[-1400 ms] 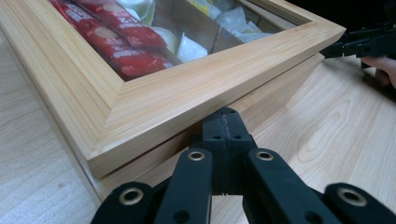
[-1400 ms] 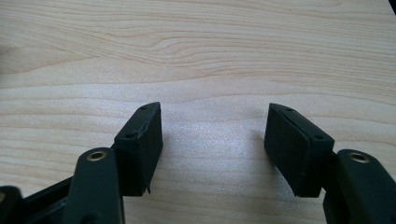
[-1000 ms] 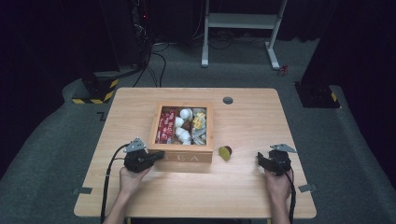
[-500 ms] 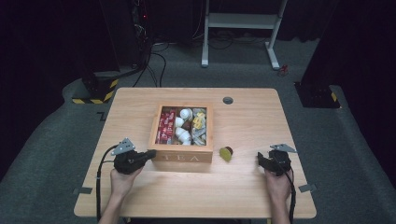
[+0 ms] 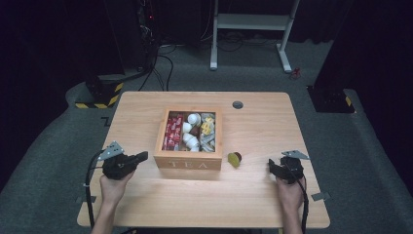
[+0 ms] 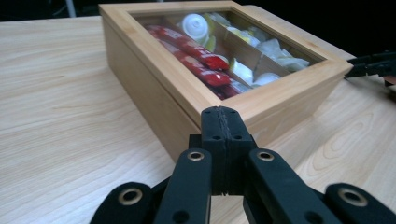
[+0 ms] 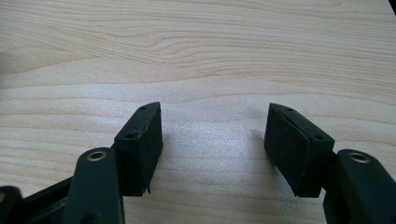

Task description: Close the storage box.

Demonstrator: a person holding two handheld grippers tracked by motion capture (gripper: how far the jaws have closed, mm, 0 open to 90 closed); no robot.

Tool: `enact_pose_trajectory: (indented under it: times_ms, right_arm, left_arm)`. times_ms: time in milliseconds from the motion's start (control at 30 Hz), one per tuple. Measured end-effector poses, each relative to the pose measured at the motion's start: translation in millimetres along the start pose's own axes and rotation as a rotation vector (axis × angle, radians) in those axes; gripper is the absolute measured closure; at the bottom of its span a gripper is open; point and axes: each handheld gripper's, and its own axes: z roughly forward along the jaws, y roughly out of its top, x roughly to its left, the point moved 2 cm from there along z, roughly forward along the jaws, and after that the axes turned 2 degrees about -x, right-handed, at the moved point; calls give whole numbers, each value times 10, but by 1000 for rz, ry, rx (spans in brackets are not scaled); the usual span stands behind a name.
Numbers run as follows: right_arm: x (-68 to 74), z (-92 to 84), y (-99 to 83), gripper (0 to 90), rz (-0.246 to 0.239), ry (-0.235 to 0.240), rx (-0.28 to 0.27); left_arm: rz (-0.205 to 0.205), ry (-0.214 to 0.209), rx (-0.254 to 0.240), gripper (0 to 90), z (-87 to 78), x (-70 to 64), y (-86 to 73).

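The word "TEA" is showing in capital letters on the front wall of the wooden tea box (image 5: 188,164), the side facing six o'clock in the high view; nothing else readable is appearing anywhere

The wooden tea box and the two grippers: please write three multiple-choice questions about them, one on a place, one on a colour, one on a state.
1. Where does the small yellow and dark red object lie?
A. inside the box
B. on the table, right of the box
C. between the right gripper's jaws

2. What colour are the long packets in the wooden tea box?
A. red
B. blue
C. green

3. How do the jaws of the left gripper stand?
A. wide open
B. shut on a packet
C. shut on nothing

Answers: 1 B, the high view shows it on the table beside the box's right front corner. 2 A, they show red through the lid. 3 C, the left gripper view shows both jaws pressed together with nothing between them.
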Motion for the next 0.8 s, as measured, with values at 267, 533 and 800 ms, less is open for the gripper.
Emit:
enact_pose_trajectory:
  times_ms: [267,533,800]
  right_arm:
    - [1,-1,-1,371,1,-1,0]
    - [2,-1,-1,371,1,-1,0]
    - [2,-2,-1,370,1,-1,0]
  left_arm:
    - [-28,39,-17,897,-89,152,-25]
    - [-35,66,-6,886,-56,249,-85]
    - [-36,93,9,891,0,297,-119]
